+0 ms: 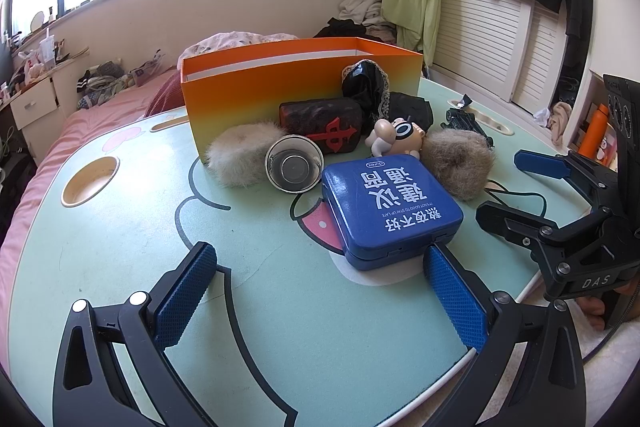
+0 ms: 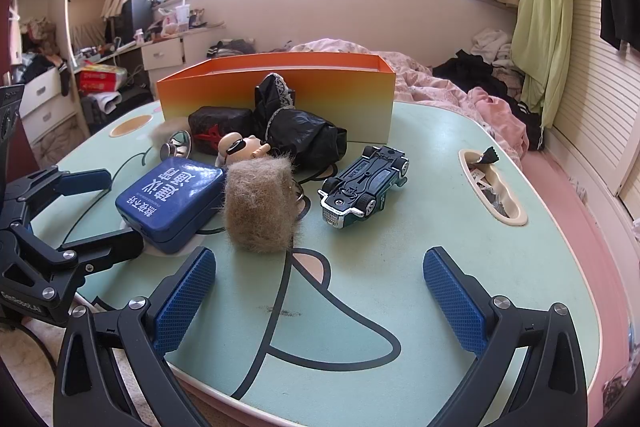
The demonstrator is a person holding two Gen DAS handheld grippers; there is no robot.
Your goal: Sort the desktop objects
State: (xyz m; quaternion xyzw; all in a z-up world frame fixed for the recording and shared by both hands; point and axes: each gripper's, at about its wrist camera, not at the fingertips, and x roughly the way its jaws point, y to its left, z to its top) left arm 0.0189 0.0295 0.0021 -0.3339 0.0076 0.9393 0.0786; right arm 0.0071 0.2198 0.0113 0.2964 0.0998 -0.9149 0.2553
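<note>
Above table (image 2: 400,267), both grippers wide, empty.

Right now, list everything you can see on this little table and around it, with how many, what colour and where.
table: one, mint green, cartoon print, over the bed
box: one, orange, open, at the back
tin: one, blue, centre front
fur puffs: two, beige-brown, either side of the tin
glass cup: one, clear, on its side
mahjong block: one, black with red mark
figurine: one, cream
black garment: one, lace-trimmed, against the box
toy car: one, dark teal, upside down
left gripper: jaws open
right gripper: jaws open
</note>
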